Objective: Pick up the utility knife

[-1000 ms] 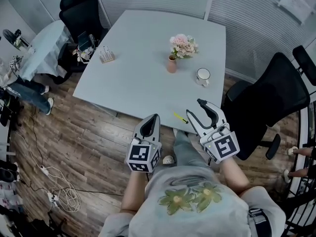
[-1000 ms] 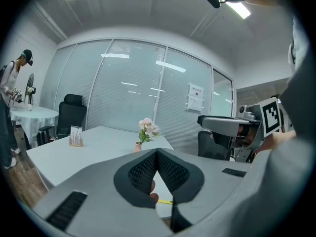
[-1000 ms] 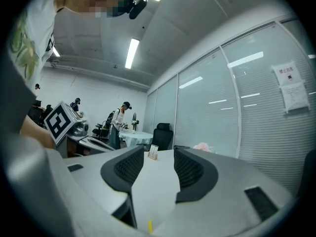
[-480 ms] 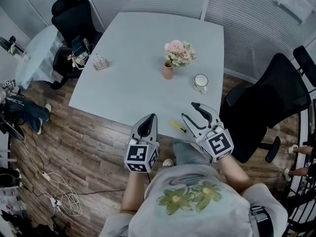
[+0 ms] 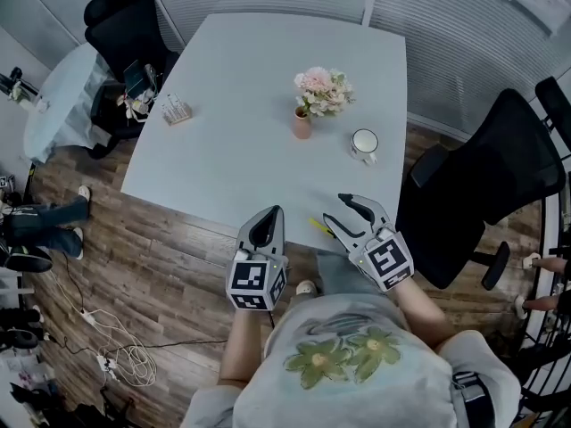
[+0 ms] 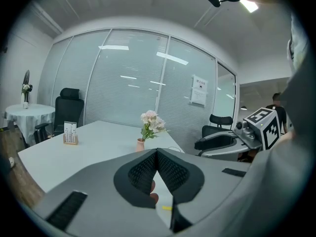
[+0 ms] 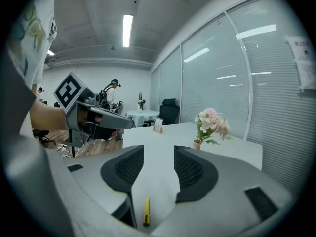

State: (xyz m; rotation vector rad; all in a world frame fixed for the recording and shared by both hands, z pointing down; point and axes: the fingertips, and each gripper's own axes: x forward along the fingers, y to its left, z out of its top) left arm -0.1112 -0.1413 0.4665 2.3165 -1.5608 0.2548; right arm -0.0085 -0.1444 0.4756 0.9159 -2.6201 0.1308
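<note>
The utility knife (image 5: 321,227) lies flat on the table (image 5: 250,87), close to the near edge on my side; it is a slim yellow stick and nothing is touching it; so by my reading the pick-up proper has not begun.

In the right gripper view the knife (image 7: 146,211) shows low down, beneath the gap between the jaws and running roughly along the line they look down; it sits nearer than the pads, not between them. The right gripper (image 5: 336,210) hangs just beside it with its jaws spread wide and nothing in them; the table top shows plainly through the gap (image 7: 155,154). I judge the approach mostly made; what remains is to lower the jaws round the handle, close them and lift.

The left gripper (image 5: 266,226) hovers by the table's near edge, a little to the left of the knife; its view shows the jaws pressed together (image 6: 157,154) on nothing, and I take it to have no part in this.

Farther back a vase of flowers (image 5: 308,114) and a mug (image 5: 364,142) stand well apart from the knife.
</note>
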